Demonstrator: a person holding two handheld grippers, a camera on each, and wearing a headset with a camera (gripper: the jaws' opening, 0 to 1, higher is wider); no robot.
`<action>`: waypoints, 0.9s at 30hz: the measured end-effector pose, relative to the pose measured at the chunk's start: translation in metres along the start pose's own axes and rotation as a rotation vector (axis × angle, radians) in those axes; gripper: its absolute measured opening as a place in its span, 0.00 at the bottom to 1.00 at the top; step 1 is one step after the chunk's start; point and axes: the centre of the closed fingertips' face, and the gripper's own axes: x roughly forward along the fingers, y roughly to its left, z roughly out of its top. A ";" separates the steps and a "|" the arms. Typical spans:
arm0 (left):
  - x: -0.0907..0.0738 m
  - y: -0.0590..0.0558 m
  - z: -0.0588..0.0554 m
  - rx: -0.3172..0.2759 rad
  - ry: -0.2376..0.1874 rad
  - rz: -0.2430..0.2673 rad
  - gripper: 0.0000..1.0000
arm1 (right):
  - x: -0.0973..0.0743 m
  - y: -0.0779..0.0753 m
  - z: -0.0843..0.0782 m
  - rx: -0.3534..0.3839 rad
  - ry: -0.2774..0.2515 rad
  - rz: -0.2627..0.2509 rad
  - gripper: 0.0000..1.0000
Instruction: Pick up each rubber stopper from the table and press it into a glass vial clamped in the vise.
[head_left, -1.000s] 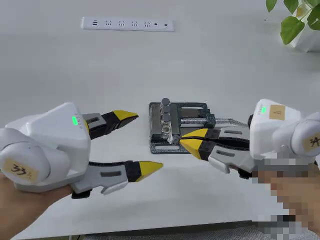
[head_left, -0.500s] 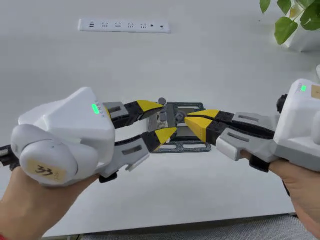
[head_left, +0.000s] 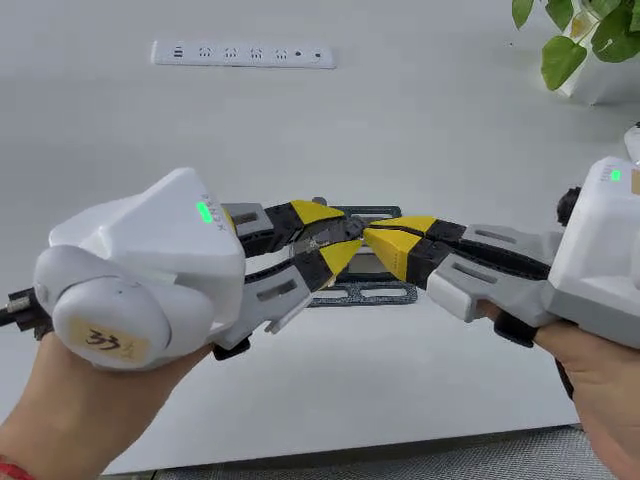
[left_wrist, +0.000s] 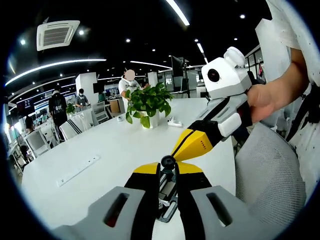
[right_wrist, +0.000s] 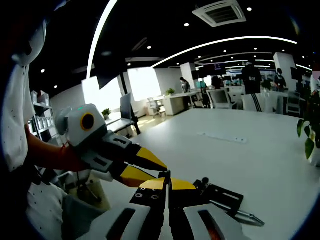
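A small dark rubber stopper (left_wrist: 168, 161) sits between the yellow tips of my left gripper (head_left: 335, 233), whose jaws are nearly together around it. My right gripper (head_left: 370, 238) comes in from the right with its jaws shut, and its tip meets the same stopper (right_wrist: 169, 176). Both grippers hover tip to tip just above and in front of the dark metal vise (head_left: 392, 292), which lies flat on the white table. The vise (right_wrist: 220, 194) has its screw handle pointing toward the right gripper's side. The grippers hide the vials in the vise.
A white power strip (head_left: 243, 54) lies at the far edge of the table. A potted plant (head_left: 580, 40) stands at the back right. A grey mesh chair (left_wrist: 270, 180) is at the table's near side. People stand far off in the room.
My left gripper has swung in from the left and narrowed its jaws around the stopper at the right gripper's tip. The right gripper has lifted slightly from the vise.
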 end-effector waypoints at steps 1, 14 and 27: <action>0.000 0.000 0.000 0.000 -0.001 0.000 0.08 | 0.000 0.000 0.000 0.001 -0.002 -0.002 0.00; 0.001 -0.001 0.003 -0.021 -0.010 -0.005 0.05 | -0.001 -0.005 0.001 0.019 -0.016 -0.012 0.00; -0.002 -0.001 0.008 -0.098 -0.033 -0.035 0.04 | -0.002 -0.001 0.003 0.017 -0.017 0.019 0.00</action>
